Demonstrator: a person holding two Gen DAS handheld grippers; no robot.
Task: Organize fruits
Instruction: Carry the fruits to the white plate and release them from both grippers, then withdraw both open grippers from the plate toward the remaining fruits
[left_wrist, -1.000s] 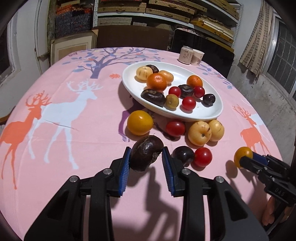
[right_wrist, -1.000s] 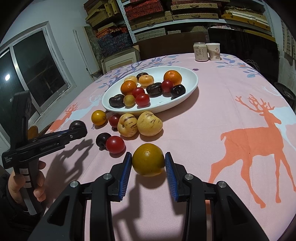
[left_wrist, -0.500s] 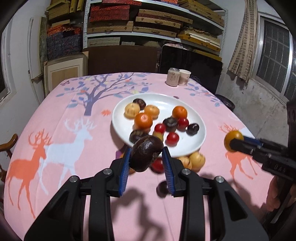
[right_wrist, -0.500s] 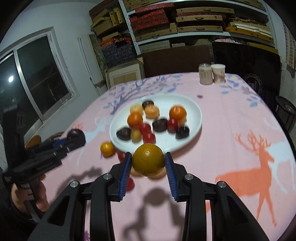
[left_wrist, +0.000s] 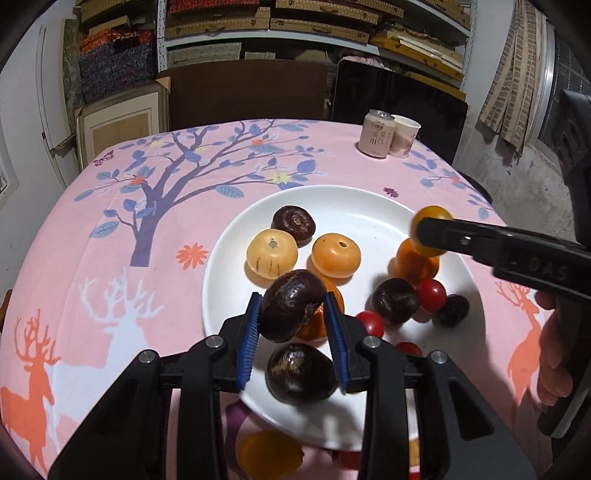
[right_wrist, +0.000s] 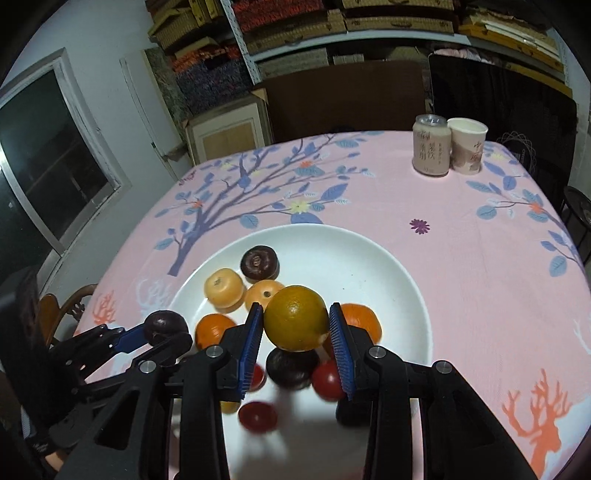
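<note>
The left gripper (left_wrist: 291, 314) has its blue-padded fingers (left_wrist: 249, 343) squeezed onto a dark brown wrinkly round fruit (left_wrist: 290, 304), which hangs in the air over the near part of the big white oval plate (left_wrist: 354, 206). The right gripper (right_wrist: 297, 328) has its blue-padded fingers (right_wrist: 341, 354) squeezed onto a yellow-orange round orange (right_wrist: 295, 317), and it is also up in the air over the plate.

The plate sits on a tabletop covered with a pink cloth with deer and a purple tree (left_wrist: 155, 192). Lying in the plate are a dark brown round fruit with a dimple on top (left_wrist: 294, 225), a pale yellow striped round fruit (left_wrist: 271, 253) just beside it, and a smooth orange-yellow round fruit (left_wrist: 336, 254) next to that. Closer in lies another dark brown fruit (left_wrist: 301, 373), below the held one. To the right are a dark round fruit (left_wrist: 395, 301) touching a small red tomato (left_wrist: 430, 295), and a small dark plum-like fruit (left_wrist: 452, 310) just beside them.

At the far edge of the tabletop a pink drink can (left_wrist: 376, 134) stands upright, touching a white paper cup (left_wrist: 404, 136).
</note>
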